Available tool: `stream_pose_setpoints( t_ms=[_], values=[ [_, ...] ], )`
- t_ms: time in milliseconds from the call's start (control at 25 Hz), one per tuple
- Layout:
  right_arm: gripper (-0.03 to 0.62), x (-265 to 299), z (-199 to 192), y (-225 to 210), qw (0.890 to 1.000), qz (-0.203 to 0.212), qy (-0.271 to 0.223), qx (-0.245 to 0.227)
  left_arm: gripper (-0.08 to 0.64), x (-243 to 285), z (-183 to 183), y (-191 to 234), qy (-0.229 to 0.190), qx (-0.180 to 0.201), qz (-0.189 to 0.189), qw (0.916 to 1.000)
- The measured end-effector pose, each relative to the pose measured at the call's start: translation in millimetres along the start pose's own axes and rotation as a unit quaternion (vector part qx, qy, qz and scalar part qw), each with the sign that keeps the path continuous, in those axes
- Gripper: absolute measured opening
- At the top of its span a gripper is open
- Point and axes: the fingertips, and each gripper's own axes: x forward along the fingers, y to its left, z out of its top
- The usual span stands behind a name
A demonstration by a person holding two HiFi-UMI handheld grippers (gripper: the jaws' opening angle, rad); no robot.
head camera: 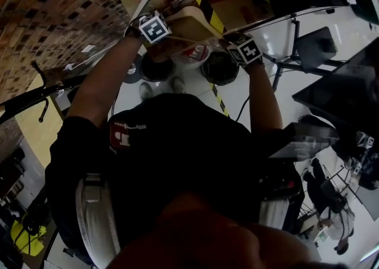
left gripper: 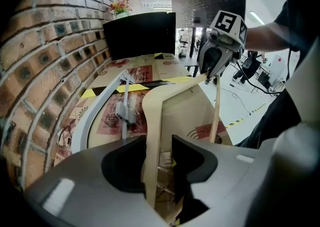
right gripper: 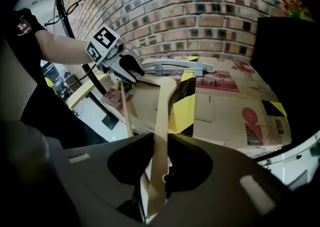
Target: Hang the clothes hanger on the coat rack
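The likeliest failure is a one-sided hold: the pale wooden clothes hanger (left gripper: 152,121) is pinched firmly at one shoulder only, so a quick lift could let it pivot, slide out of the looser jaws, or sag onto the grey plastic hanger (left gripper: 95,111) lying on the cardboard-covered table (right gripper: 225,111) and snag it; the black metal coat rack (head camera: 29,103) stands well apart at the person's left, so the carry ahead looks long enough for a weak grip to fail (its hook cannot be made out from here).

The left gripper (left gripper: 159,143) has its jaws wide; the hanger's arm runs between them and rests against one jaw, with a gap showing beside the other. The right gripper (right gripper: 159,141) is narrow, both pads pressed on the opposite shoulder. The hanger hangs between the two grippers, over the table's near edge.
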Motion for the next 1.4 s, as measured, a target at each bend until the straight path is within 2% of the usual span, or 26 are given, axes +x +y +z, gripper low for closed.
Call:
stream_pose_setpoints(
  t_ms=[240,400,520,600,800,880,960,1040,1240,1400],
  values=[
    [0.104,-35.0,13.0,21.3,0.997,0.020,-0.072,0.015,0.146,0.1,-2.6,-7.9,0.020,0.039,0.003,0.9990],
    [0.109,-42.4,11.7,27.9,0.995,0.048,-0.074,0.036,0.167,4.0,-16.0,-10.0,0.045,0.055,0.002,0.9975],
    [0.109,-40.1,5.1,25.5,0.996,0.051,-0.059,0.030,0.165,5.0,-16.2,-8.5,0.040,0.031,-0.007,0.9987],
    [0.107,-36.2,2.6,19.1,0.998,0.037,-0.051,0.016,0.117,4.0,-10.1,-5.8,0.036,0.019,-0.019,0.9990],
    [0.103,-23.2,1.1,15.6,0.998,0.035,-0.048,-0.014,0.097,-5.5,-21.8,-18.7,0.062,-0.007,-0.047,0.9969],
    [0.101,-18.9,-4.0,15.2,0.998,0.041,-0.047,-0.028,0.097,-9.8,-34.2,-27.3,0.071,-0.038,-0.054,0.9953],
    [0.101,-22.9,-4.2,20.1,0.997,0.043,-0.051,-0.037,0.097,-22.0,-35.0,-35.0,0.062,-0.052,-0.050,0.9954],
    [0.100,-30.1,-3.8,28.0,0.996,0.041,-0.059,-0.045,0.097,-42.1,-26.6,-40.1,0.041,-0.046,-0.035,0.9975],
    [0.100,-64.8,8.5,55.7,0.991,0.033,-0.112,-0.065,0.095,-94.2,-11.8,-58.0,-0.005,-0.050,-0.008,0.9987],
    [0.100,-111.6,36.6,66.2,0.981,0.023,-0.159,-0.105,0.094,-153.6,7.8,-63.7,-0.032,-0.052,0.041,0.9973]
  ],
)
